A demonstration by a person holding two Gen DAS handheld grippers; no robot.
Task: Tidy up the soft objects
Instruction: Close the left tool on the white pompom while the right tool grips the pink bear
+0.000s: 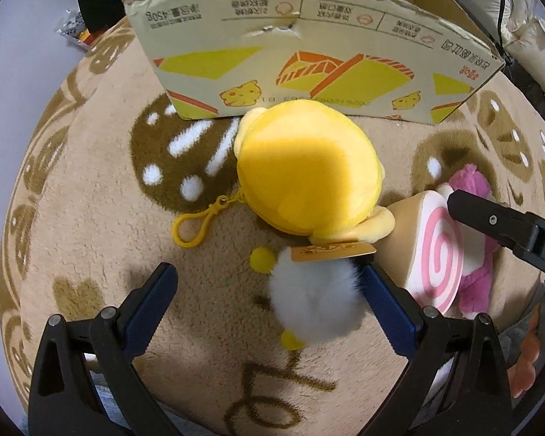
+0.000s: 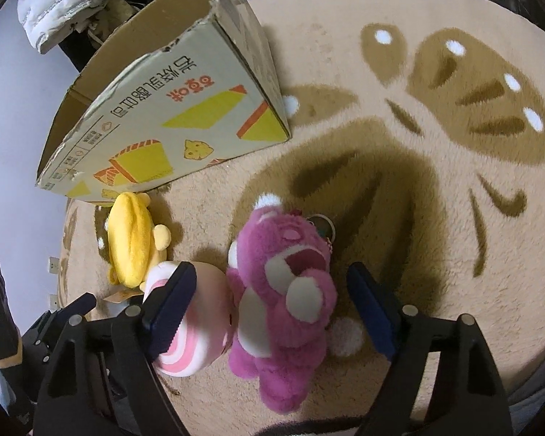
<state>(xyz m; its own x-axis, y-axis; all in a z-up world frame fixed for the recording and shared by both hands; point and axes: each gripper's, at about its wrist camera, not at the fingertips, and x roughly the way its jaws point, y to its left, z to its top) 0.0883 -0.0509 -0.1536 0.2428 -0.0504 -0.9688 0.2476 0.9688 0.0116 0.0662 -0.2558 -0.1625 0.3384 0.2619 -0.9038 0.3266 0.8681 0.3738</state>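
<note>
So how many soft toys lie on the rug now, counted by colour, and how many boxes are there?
Yellow plush coin purse: 1
White pompom: 1
Pink-and-white swirl roll squishy: 1
Pink bear plush: 1
Cardboard box: 1
Total: 5 things, 4 of them soft, all on the rug outside the box.
</note>
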